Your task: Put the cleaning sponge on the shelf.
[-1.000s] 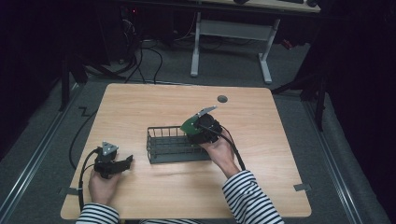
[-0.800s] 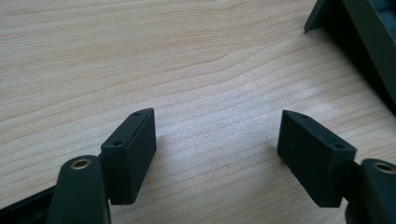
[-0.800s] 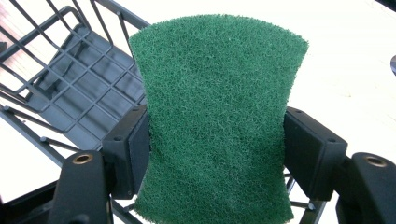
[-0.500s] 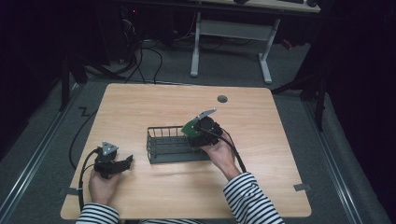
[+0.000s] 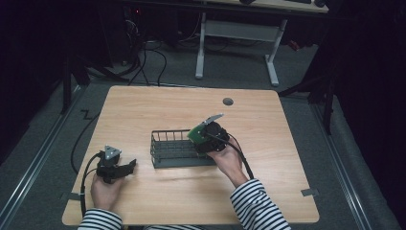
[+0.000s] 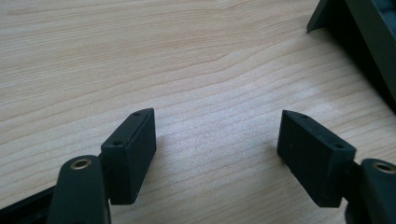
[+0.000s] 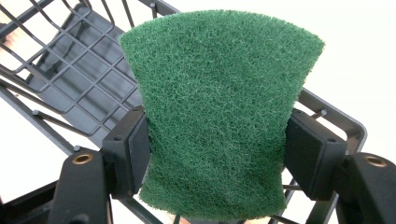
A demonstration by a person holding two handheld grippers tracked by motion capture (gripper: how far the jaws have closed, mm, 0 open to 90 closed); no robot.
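A green scouring pad [image 7: 217,112] is pinched between the two black jaws of my right gripper [image 7: 217,154], which is shut on it. In the high view that right gripper [image 5: 207,136] holds the green pad [image 5: 196,134] over the right end of a dark wire basket [image 5: 165,152] at the middle of the table. The basket's mesh [image 7: 79,70] lies just beneath the pad. My left gripper [image 5: 125,167] rests low at the front left, to the left of the basket. Its jaws stand open over bare wood, left gripper [image 6: 217,140] holding nothing.
A corner of the basket [image 6: 359,37] shows at the top right of the left gripper view. The wooden table [image 5: 143,110] has a round cable hole [image 5: 228,101] at the back. Cables trail off the left edge, and a desk frame stands beyond.
The right gripper with the pad has shifted slightly over the basket's right end. The left gripper has stayed put.
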